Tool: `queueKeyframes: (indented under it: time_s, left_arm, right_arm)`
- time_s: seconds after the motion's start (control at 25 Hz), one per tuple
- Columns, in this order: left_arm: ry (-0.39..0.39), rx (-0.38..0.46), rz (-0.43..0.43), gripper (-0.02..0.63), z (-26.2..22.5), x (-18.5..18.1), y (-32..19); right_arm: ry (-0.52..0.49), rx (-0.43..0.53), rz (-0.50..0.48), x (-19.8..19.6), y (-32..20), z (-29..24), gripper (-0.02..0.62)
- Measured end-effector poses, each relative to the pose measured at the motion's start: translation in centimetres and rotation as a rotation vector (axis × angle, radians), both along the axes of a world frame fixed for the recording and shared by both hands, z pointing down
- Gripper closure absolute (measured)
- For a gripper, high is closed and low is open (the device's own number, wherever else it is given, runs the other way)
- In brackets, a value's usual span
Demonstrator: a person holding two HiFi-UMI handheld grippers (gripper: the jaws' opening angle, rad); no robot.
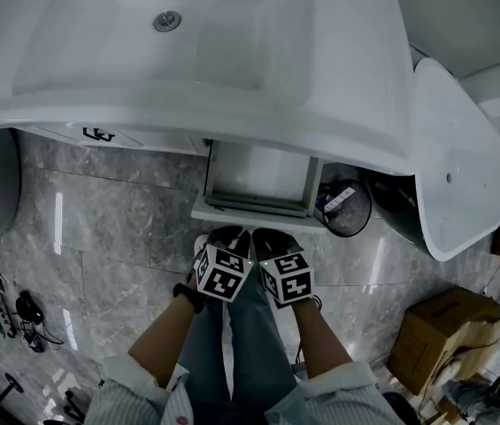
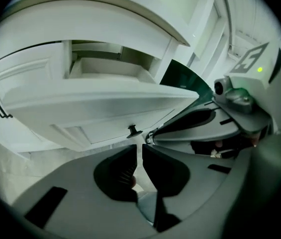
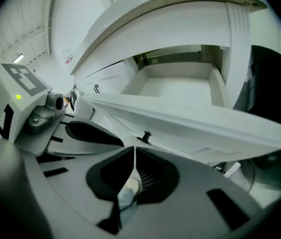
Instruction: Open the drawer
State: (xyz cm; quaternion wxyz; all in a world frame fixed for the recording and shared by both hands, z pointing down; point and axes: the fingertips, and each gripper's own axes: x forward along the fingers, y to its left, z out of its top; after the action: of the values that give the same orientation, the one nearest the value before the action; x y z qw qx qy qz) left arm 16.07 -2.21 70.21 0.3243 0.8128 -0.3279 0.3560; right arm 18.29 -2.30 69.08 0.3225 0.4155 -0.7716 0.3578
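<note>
The white vanity drawer (image 1: 259, 182) stands pulled out under the basin, its inside bare in the right gripper view (image 3: 175, 88). A small dark knob (image 2: 133, 130) (image 3: 146, 136) sticks out of the drawer front (image 1: 258, 214). My left gripper (image 1: 226, 237) (image 2: 141, 149) and right gripper (image 1: 273, 239) (image 3: 134, 151) hang side by side just in front of and below that front panel, near the knob but apart from it. Both hold nothing. The right jaws are pressed together; the left jaws stand a sliver apart.
The white basin (image 1: 188, 42) overhangs the drawer. A cabinet door with a black handle (image 1: 99, 135) is to the left. A bin with a black bag (image 1: 349, 207) and a white toilet (image 1: 457, 162) stand to the right. A cardboard box (image 1: 440, 335) sits at lower right, cables (image 1: 24, 312) at lower left.
</note>
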Motion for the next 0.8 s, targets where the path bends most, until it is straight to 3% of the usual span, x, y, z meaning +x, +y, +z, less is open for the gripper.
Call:
queueKeyframes:
  time_s: [0.32,0.6,0.8]
  left_arm:
    - [0.008,0.074,-0.044,0.571,-5.5,-1.1,0.5]
    - [0.024,0.128,-0.100,0.580,-11.6,-2.0,-0.3]
    - [0.077,0.187,-0.148,0.581,-17.9,-1.6,-1.8]
  right_arm:
    - [-0.061,0.013,-0.030,-1.6,1.3,-4.2,0.575]
    - [-0.123,0.078,-0.027,-2.5,0.4,-10.4,0.575]
    - [-0.156,0.159,0.006,-2.1,-1.1,-16.4,0.575]
